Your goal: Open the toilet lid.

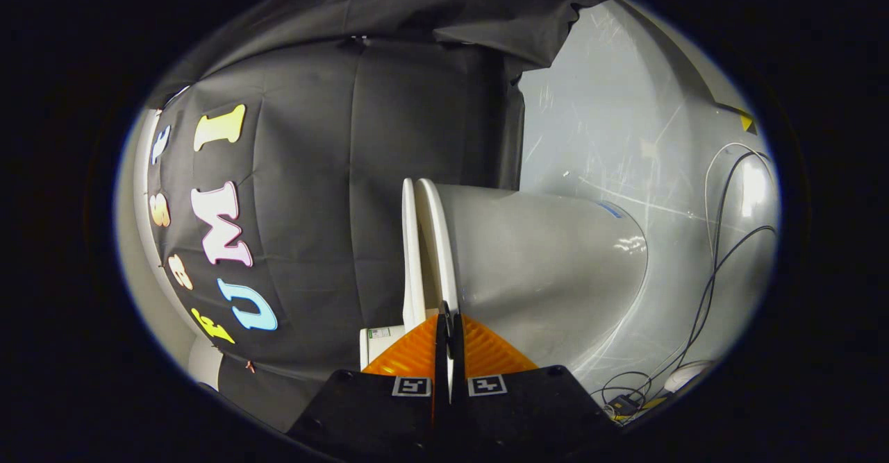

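Note:
The toilet lies sideways in this view, its grey bowl point(549, 268) to the right of the fingers and beyond them. Two thin white bands run side by side along the bowl's left side. The outer one is the lid point(409, 255) and the inner one the seat rim point(439, 241). A narrow gap between them widens toward the fingers. My gripper point(446, 321) is shut, its tips at the near end of the seat rim and the lid's end hidden behind one finger. A thin white sliver shows between the fingers. I cannot tell whether they pinch an edge.
Black cloth covers the booth wall left of the toilet. A scratched grey floor point(611, 123) spreads beyond the bowl. Loose cables point(715, 268) trail over the floor to small devices point(628, 404). A small white box point(378, 345) sits by the fingers' left side.

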Demonstrator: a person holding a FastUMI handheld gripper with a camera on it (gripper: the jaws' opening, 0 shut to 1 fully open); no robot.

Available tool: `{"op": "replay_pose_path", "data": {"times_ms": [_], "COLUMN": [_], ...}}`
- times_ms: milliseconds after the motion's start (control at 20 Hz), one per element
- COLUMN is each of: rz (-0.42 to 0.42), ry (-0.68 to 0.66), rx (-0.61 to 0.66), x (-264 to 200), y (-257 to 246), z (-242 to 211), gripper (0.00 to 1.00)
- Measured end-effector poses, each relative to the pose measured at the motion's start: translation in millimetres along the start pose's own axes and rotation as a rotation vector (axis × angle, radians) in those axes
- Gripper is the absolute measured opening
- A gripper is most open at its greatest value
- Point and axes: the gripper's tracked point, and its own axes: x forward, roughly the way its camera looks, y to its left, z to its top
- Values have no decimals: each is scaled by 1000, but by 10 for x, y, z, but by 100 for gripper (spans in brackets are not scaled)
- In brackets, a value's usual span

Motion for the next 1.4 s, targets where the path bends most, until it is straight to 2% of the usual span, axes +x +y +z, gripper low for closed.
{"op": "replay_pose_path", "data": {"times_ms": [350,800,1200,1400], "rz": [-6,-52,-72,-50], "ry": [3,-5,-14,-18], "rx": [-14,-141,-240,-273], "x": [10,20,-14,-26], "y": [8,83,287,554], "z": [-18,-23,-75,-99], "gripper": [5,5,5,5]}}
